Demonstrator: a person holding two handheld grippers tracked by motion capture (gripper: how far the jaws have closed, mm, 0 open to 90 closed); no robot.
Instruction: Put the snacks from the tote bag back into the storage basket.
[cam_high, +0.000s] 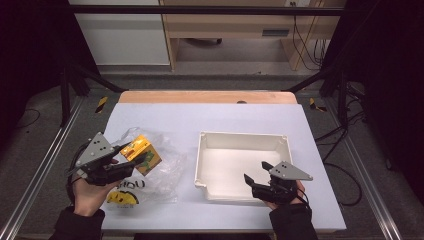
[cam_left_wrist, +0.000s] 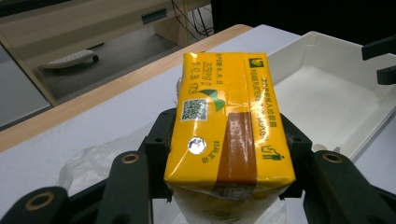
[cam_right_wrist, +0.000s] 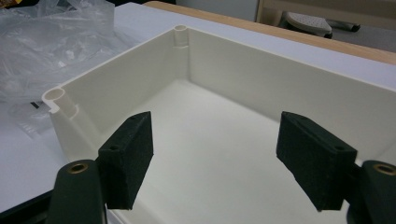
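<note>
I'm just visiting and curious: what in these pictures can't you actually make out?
- Yellow pack: in the left gripper view its underside is hidden by the pack itself, and its near end is cut off by the bottom edge.
- Plastic bag: the printing on it is too small to read in the high view, partly covered by the left gripper.
- White tray: its right side runs past the edge of the right gripper view.

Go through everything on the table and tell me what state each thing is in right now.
Yellow carton: sealed, held off the table.
Left tongs: shut on the yellow carton.
Right tongs: open, holding nothing, poised over the tray.
White tray: upright, nothing inside.
Plastic bag: crumpled, lying flat on the table beside the tray.
</note>
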